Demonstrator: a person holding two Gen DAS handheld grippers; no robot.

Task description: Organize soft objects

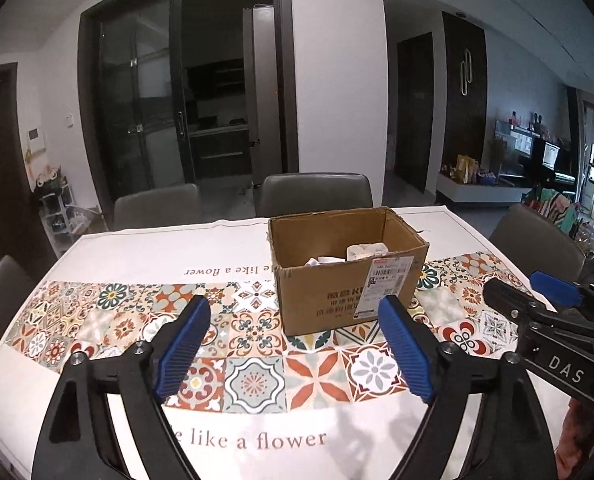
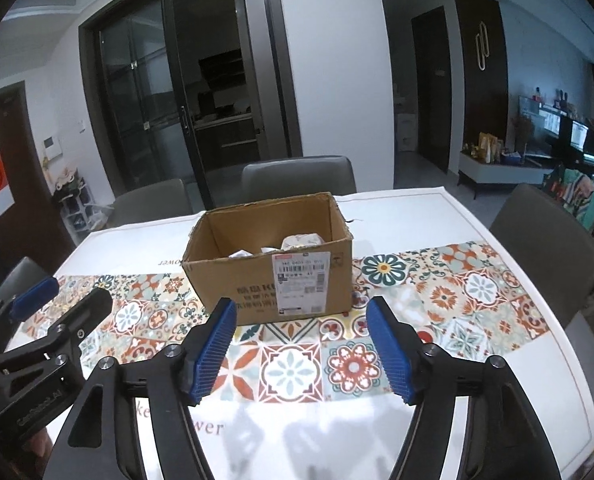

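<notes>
From the left wrist camera we look down along the left gripper (image 1: 295,346), whose blue ribbed pads (image 1: 183,346) stand wide apart with nothing between them but the patterned tablecloth (image 1: 253,384). Beyond the fingertips, a little right of centre, sits an open cardboard box (image 1: 337,280) with a white shipping label (image 1: 385,284) on its near wall. Inside it, toward the right, we can see the tops of pale soft objects (image 1: 365,251); what they are exactly we cannot tell. At the right edge the right gripper (image 1: 537,300) reaches in, near the box's right side; from this angle we cannot judge its opening. Grey chairs (image 1: 313,192) line the far side of the table (image 1: 145,248).

From the right wrist camera we see the right gripper (image 2: 301,342) with its blue pads (image 2: 389,350) also spread wide and empty, hanging above the tiled band of the tablecloth (image 2: 293,368). The cardboard box (image 2: 233,280) stands just beyond the fingertips, slightly left of centre, and its label (image 2: 301,284) faces us. The pale soft objects (image 2: 301,241) lie in the box's right half, against the near wall. At the lower left the left gripper (image 2: 53,300) shows from the side, well clear of the box. A grey chair (image 2: 545,240) stands at the table's right edge.
</notes>
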